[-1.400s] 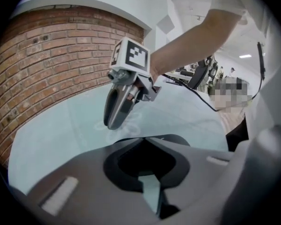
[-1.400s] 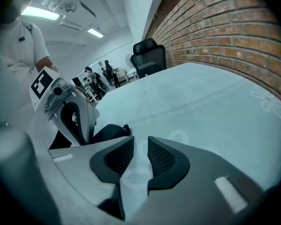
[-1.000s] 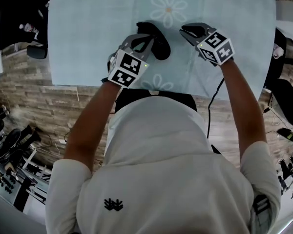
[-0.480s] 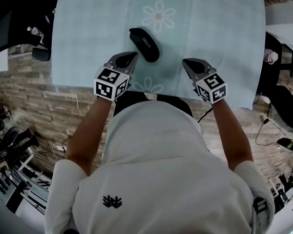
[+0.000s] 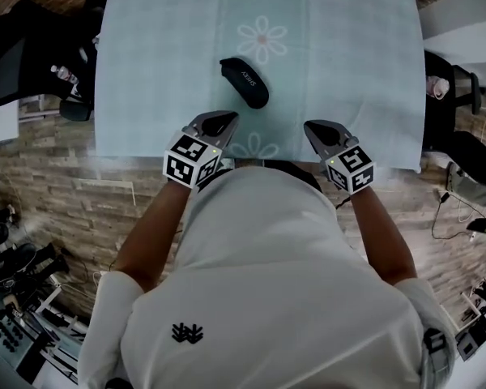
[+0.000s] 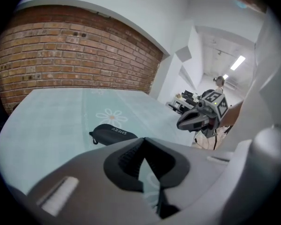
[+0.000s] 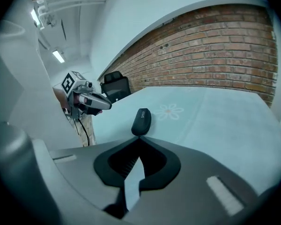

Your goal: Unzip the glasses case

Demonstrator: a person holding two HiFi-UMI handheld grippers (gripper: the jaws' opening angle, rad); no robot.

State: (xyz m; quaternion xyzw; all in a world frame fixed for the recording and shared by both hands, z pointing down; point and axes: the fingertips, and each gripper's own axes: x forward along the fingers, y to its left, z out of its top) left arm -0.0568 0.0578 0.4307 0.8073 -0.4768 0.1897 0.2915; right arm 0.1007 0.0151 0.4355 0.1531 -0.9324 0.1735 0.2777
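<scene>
Grippers, left (image 5: 225,120) and right (image 5: 314,126): each with jaws closed tip to tip, nothing held, both over the near edge of the table and well apart from the case. Glasses case (image 5: 245,81): black, lying aslant on the pale green tablecloth (image 5: 348,55), just beside a printed daisy (image 5: 262,37). Brick wall (image 6: 75,55) beyond the table's far end.

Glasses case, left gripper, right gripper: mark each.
Case (image 5: 245,82), head view, middle of its top.
Left gripper (image 5: 231,118), head view, between its fingertips.
Right gripper (image 5: 309,126), head view, between its fingertips.
</scene>
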